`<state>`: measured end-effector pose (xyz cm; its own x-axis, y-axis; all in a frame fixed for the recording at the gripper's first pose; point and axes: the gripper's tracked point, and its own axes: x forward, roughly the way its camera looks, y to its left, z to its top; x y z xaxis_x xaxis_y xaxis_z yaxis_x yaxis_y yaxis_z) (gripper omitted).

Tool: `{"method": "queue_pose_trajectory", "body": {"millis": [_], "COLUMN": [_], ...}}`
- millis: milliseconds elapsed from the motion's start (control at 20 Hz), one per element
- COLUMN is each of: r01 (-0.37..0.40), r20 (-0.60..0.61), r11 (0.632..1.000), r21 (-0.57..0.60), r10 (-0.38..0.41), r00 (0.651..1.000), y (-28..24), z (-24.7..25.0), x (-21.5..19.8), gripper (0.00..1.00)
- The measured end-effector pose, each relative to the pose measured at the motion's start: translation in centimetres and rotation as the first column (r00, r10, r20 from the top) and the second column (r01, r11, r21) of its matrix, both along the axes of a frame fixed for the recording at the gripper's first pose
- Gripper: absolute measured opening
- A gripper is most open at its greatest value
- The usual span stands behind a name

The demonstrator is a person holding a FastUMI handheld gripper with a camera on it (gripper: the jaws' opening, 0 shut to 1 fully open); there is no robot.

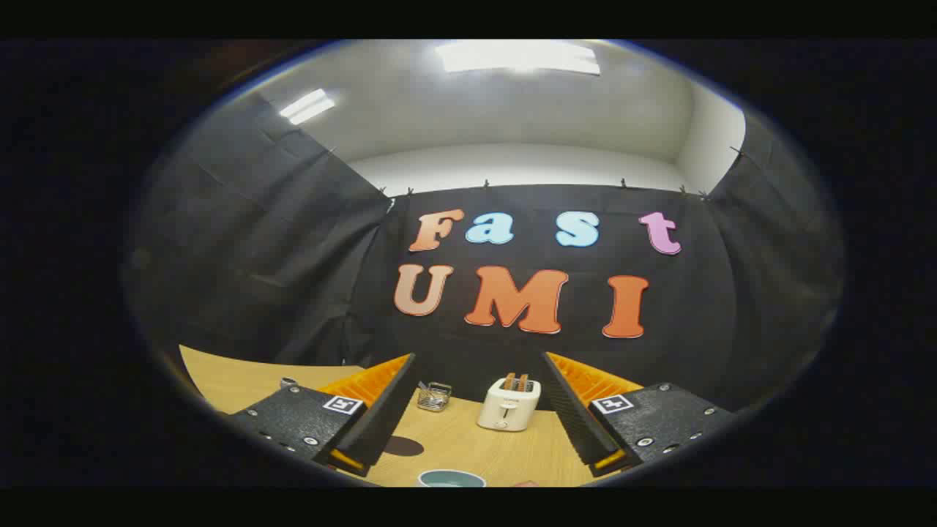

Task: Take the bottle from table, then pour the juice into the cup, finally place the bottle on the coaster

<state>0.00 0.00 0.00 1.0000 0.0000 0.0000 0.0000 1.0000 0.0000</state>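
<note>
Jaws stand wide with nothing between them, high over the table (241,380). Cup (452,479) and coaster (403,445) wait below; by my judgement nothing is poured yet, all steps remain

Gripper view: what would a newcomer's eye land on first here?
A white toaster with bread in its slots stands on the wooden table, beyond the open gripper, framed between its two fingers. Left of it sits a small metal basket. Nearer lie a dark round coaster and a cup.
</note>
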Motion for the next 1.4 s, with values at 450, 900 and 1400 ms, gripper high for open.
{"method": "queue_pose_trajectory", "body": {"millis": [450, 900, 1400], "r01": [-0.037, -0.064, -0.138], "r20": [0.006, -0.001, -0.02], "r11": [0.999, 0.998, 0.989], "r21": [0.014, 0.009, 0.06], "r10": [0.037, 0.064, 0.139], "r00": [0.999, 0.998, 0.99], "y": [1.9, 2.9, 6.6], "z": [1.2, 0.8, 0.1], "x": [-0.5, -0.7, -1.1], "gripper": [0.97, 0.97, 0.97]}}
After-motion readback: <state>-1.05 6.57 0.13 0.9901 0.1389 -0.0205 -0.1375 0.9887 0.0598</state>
